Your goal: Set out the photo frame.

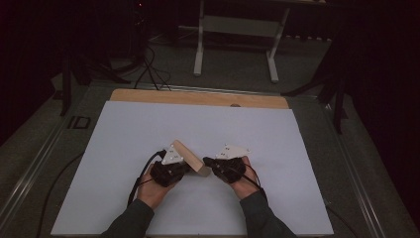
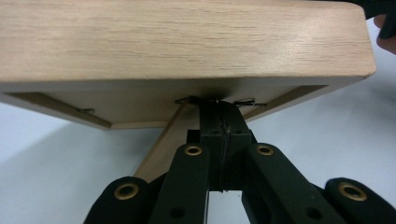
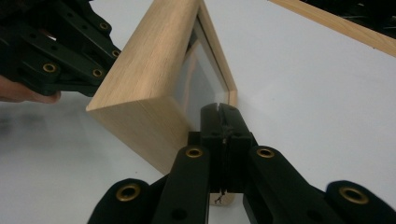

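Observation:
A light wooden picture frame (image 1: pixel 190 157) stands tilted on the white board (image 1: pixel 148 129) between my two grippers. In the left gripper view its back and top edge (image 2: pixel 187 42) loom close, with a wooden prop leg (image 2: pixel 159 144) under it. My left gripper (image 2: pixel 219 105) is shut, and its tips touch the frame's back beside small metal tabs. It sits left of the frame (image 1: pixel 184 167) in the high view. My right gripper (image 3: pixel 219 109) is shut too, its tips against the lower front of the frame (image 3: pixel 149 70) by the glass. From above it points at the frame's right end (image 1: pixel 208 162).
The white board lies on a wooden tabletop whose far edge (image 1: pixel 198 98) shows behind it. A white table stand (image 1: pixel 235 29) and cables (image 1: pixel 148 69) are on the dark floor beyond. The left gripper (image 3: pixel 60 51) shows behind the frame in the right gripper view.

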